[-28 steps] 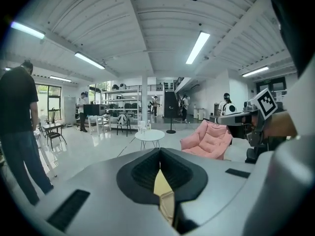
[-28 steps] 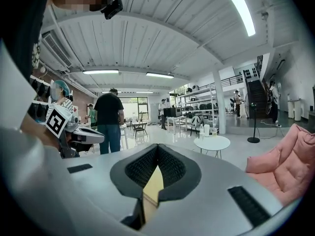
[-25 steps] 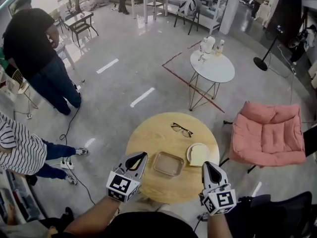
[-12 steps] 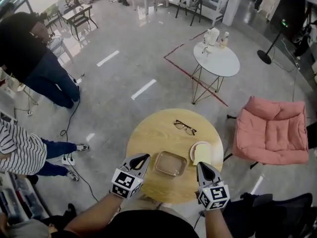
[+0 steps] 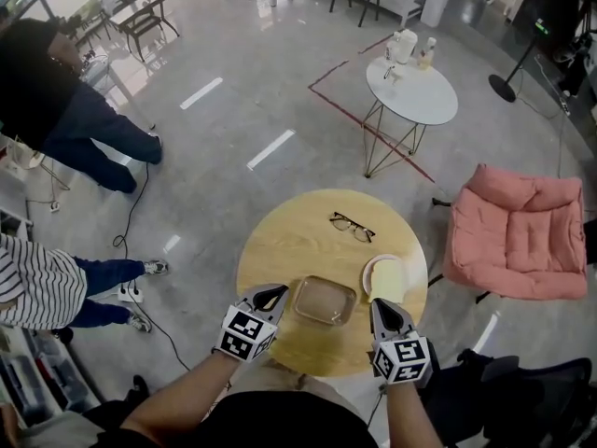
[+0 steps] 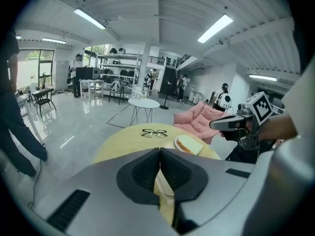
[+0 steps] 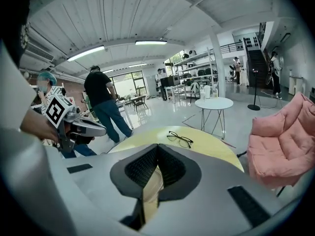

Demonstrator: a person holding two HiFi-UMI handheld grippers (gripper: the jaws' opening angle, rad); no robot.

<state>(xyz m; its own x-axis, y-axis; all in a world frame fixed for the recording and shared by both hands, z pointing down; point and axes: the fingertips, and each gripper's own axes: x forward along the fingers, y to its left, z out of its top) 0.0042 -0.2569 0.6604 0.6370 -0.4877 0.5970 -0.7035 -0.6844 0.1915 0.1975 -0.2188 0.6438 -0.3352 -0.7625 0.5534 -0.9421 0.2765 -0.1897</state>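
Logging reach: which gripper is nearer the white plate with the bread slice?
Right. The right gripper is just short of the white plate with the bread slice; the left gripper lies beyond the rectangular brown tray from it.

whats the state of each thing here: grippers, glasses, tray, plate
left gripper: shut, empty
right gripper: shut, empty
glasses: unfolded, lying on the table
tray: empty
plate: holds a slice of bread
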